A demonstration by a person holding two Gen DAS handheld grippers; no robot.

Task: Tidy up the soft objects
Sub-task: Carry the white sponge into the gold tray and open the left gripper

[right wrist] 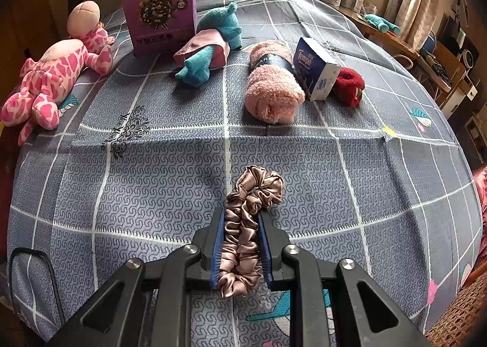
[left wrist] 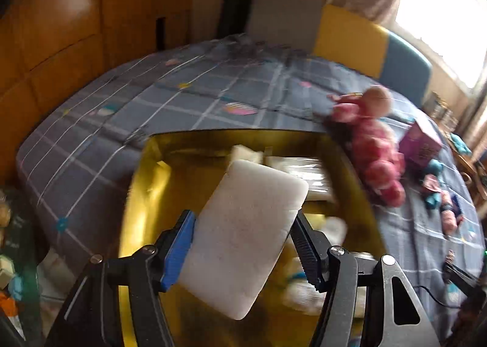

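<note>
White sponge point(left wrist: 243, 234) pinched in left claw point(left wrist: 243, 243); right claw point(right wrist: 242, 240) pinches scrunchie point(right wrist: 246, 225)

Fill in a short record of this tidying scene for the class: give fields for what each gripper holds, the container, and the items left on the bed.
left gripper: shut on white sponge, held above the box
right gripper: shut on satin scrunchie, over the bedspread
container: yellow box, pale items already inside
on bed: pink spotted plush, purple carton, teal plush, rolled pink towel, tissue pack, red plush
</note>
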